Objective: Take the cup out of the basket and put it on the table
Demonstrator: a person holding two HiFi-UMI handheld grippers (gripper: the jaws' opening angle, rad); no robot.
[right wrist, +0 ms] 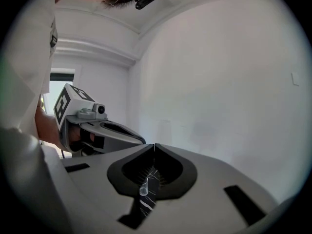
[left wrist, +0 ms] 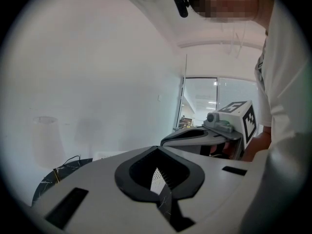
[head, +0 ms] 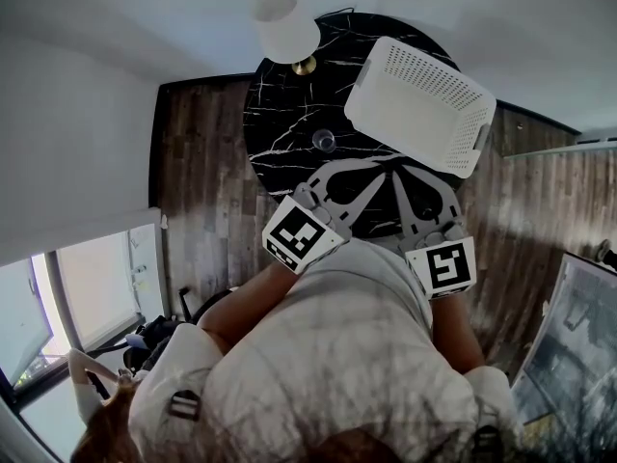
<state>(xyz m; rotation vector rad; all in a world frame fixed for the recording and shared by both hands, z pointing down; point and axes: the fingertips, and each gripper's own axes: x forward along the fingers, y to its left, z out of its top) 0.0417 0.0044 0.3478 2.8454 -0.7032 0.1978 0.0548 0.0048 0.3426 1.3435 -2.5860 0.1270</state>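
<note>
A small clear cup (head: pixel 325 141) stands upright on the round black marble table (head: pixel 280 114), just left of the white perforated basket (head: pixel 421 104). Both grippers are held close to my body at the table's near edge. The left gripper (head: pixel 378 166) and the right gripper (head: pixel 403 172) are shut with nothing in them, their tips almost touching each other. In the left gripper view the left gripper (left wrist: pixel 157 148) shows a strip of basket (left wrist: pixel 157 179) through its pad opening. In the right gripper view the right gripper (right wrist: pixel 154 145) frames the cup (right wrist: pixel 144 189).
A lamp with a white shade (head: pixel 286 25) stands at the table's far edge. Dark wooden floor (head: pixel 202 172) surrounds the table. White walls rise behind it, and a window (head: pixel 87 297) is at the lower left.
</note>
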